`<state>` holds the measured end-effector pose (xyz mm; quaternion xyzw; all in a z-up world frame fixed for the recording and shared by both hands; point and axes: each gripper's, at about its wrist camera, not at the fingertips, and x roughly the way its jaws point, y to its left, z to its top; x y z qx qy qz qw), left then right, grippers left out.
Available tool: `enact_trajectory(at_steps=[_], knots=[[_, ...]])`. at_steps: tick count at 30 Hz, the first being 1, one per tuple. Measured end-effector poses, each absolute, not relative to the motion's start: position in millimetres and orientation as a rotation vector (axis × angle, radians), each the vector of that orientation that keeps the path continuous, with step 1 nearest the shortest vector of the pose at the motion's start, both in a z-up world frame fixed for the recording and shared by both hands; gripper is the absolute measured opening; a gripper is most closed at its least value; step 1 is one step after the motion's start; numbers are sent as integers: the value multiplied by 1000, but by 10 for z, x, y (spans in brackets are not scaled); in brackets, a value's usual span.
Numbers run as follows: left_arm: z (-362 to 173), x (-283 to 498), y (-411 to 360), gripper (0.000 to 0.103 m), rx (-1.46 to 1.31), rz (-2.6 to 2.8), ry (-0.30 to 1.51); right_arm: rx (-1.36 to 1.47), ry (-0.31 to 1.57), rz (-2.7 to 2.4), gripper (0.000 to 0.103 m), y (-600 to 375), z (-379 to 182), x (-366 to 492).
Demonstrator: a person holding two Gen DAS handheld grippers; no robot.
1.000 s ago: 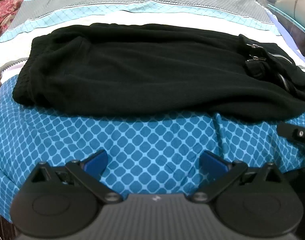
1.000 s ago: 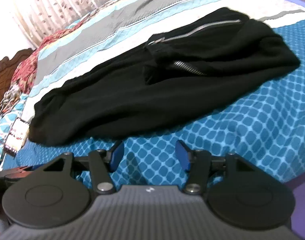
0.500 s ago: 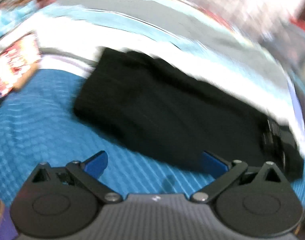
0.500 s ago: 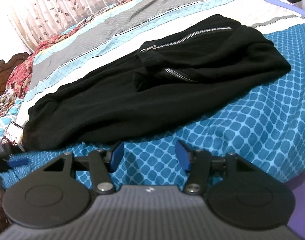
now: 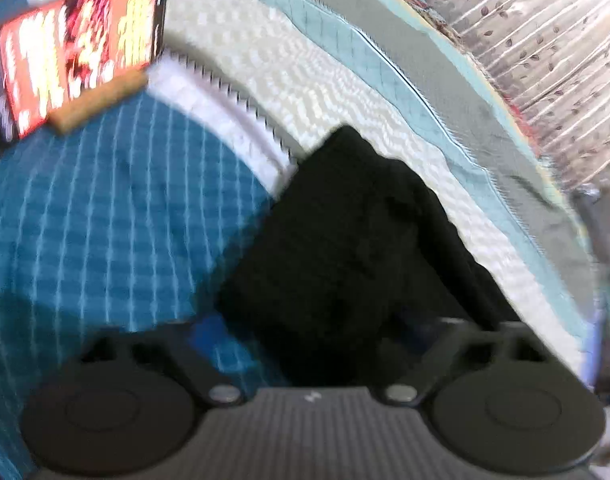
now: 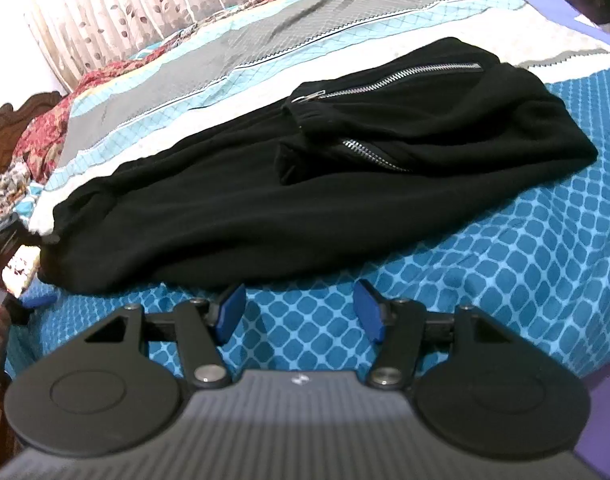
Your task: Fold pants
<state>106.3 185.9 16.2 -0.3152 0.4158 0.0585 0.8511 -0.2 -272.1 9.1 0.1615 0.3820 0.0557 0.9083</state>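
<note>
The black pants (image 6: 305,184) lie lengthwise across the blue-patterned bedspread (image 6: 525,264), already doubled leg over leg by the look of it, zippers (image 6: 385,84) up top. They look like soft, floppy fleece, light enough but bound to sag, so pinching the doubled hem end is probably the best bet. The left gripper (image 5: 309,332) sits right at that end of the pants; its jaws have just been closing, with dark cloth between them, though the blur makes it impossible to say whether the pads bite yet. The right gripper (image 6: 299,312) hangs just short of the pants' near edge, jaws apart and holding nothing.
</note>
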Motion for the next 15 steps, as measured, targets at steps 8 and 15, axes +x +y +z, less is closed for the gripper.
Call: enact_trajectory(at_steps=[8,15], knots=[[542,1131,1477,43,-486,30,723,226,714,284,33,-2326,414,305],[603,913,572,43,-47,-77,580,320,709,440,36,-1791,675,1251]])
